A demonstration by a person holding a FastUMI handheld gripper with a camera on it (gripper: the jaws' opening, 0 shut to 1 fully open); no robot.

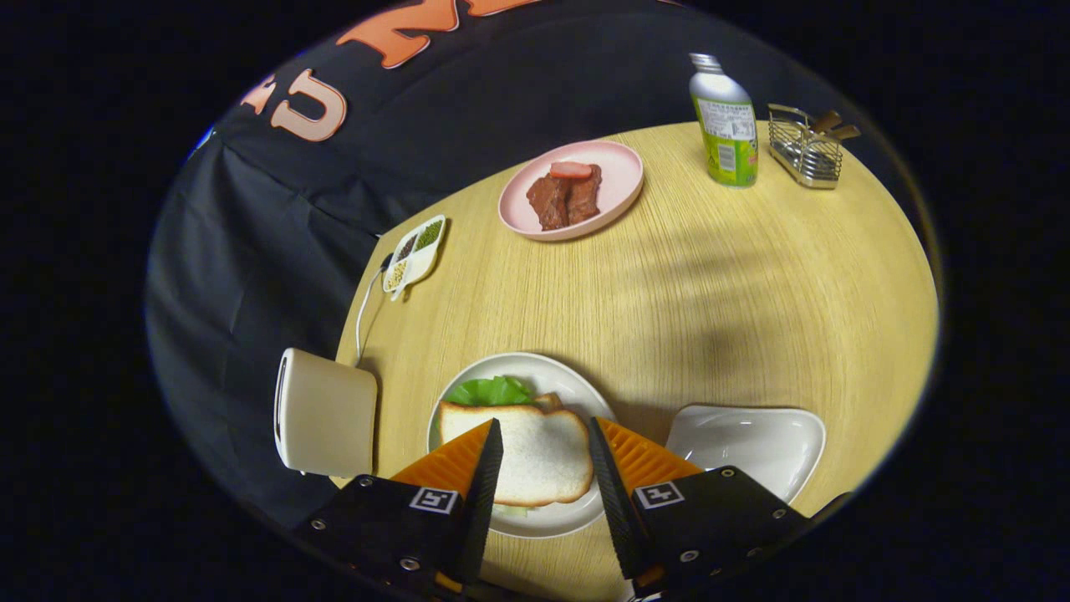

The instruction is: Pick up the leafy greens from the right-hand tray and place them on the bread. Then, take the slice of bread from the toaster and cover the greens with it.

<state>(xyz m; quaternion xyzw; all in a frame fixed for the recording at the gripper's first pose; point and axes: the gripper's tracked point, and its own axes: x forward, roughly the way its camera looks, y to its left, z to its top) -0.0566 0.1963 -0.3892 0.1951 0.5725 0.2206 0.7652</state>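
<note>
Where we look along the fingers: the gripper [543,435] hangs above the white plate [577,386], its two fingers spread apart with the sandwich between them.
Claw: we see it open wide and holding nothing; neither finger presses on the bread.
Top slice of bread [535,451]: a pale, soft white slice with a thin tan crust, lying flat on the plate and covering most of what is beneath it.
Leafy greens [491,390]: we see bright green, ruffled leaves sticking out from under the far edge of the top slice, on the plate.
Lower slice: we make out only a sliver of crust at the far right corner of the top slice.
Toaster [326,414]: a cream box standing just left of the plate, at the table edge.
Right-hand tray [748,439]: a white dish just right of the plate.
Farther on the wooden table [710,284]: we see a pink plate [614,180] with brown meat, a bottle [726,125], a wire rack [804,150] and a small divided dish [415,251].
</note>
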